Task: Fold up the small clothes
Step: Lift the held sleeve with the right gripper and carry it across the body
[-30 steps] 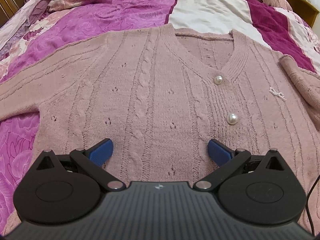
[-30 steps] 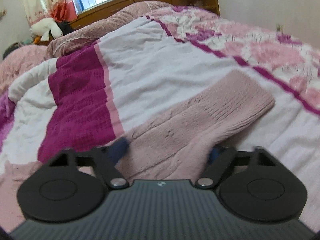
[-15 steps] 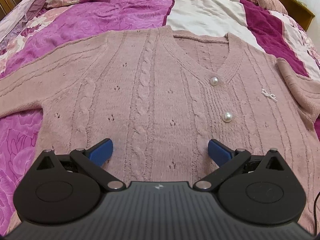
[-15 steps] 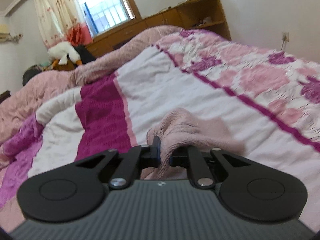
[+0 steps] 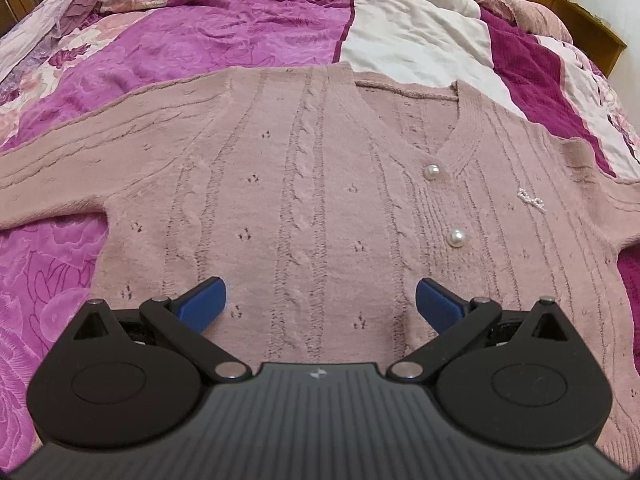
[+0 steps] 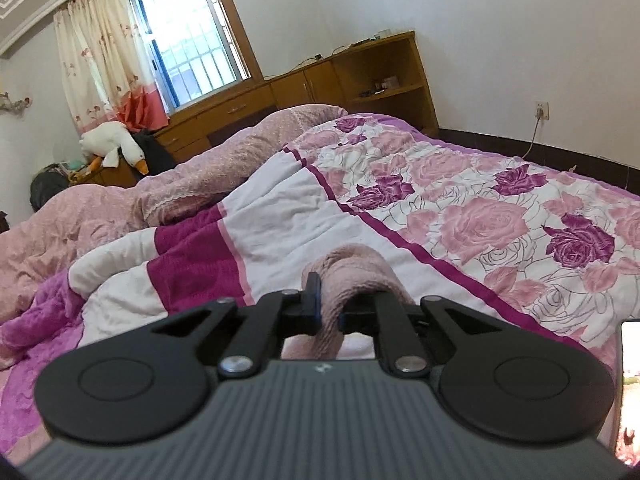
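Lifting now: right gripper has clamped onto dusty-pink cable-knit cardigan's sleeve, raised off floral quilt; left gripper hovers wide open, empty. Sleeve fold starting.

cardigan: dusty-pink knit, cable ribs and small eyelet holes, soft fuzzy matt surface. Its two buttons are glossy, pearl-like. Small beaded bow on the chest, shiny white.
bedspread: magenta cloth with an embossed floral weave, slight sheen; the white and dark-red panels look matt, quilted.
left gripper: matt black plastic arms, ribbed grey housing, bright metal pivot pins, blue matt pads.
right gripper: same black plastic and metal pins, clamped on a fold of the fuzzy knit.
cabinet: lacquered wood, smooth, semi-gloss.
curtain: thin printed cloth.
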The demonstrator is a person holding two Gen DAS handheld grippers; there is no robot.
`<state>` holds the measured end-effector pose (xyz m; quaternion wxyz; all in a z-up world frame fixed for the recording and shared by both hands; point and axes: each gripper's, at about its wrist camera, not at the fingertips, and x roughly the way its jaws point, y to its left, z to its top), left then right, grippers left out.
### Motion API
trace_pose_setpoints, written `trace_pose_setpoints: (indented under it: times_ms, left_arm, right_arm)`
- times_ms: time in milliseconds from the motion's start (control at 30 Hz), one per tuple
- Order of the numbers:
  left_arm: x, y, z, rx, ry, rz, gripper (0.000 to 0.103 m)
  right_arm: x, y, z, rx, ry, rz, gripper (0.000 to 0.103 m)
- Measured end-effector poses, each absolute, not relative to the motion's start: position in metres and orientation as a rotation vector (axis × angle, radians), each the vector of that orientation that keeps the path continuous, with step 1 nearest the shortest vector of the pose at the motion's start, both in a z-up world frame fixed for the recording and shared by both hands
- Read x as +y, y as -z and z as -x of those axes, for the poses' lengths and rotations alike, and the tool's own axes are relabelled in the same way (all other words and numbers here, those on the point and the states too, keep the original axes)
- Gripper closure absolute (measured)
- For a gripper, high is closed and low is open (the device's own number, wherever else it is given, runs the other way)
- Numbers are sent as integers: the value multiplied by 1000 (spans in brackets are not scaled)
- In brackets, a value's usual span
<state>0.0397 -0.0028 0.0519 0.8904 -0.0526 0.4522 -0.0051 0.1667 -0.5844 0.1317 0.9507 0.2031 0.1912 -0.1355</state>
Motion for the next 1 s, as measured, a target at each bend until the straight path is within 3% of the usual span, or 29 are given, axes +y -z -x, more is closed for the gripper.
trace_pose_setpoints:
  times_ms: [533,1000]
  left_arm:
    - [17,-60,-28,947,-35,96,0]
    - [45,-78,-10,929,-59,72,0]
  right_arm:
    - [-522,-155,-146,374,231,-331,92]
    - [-397,-174,-178,348,44,-323,92]
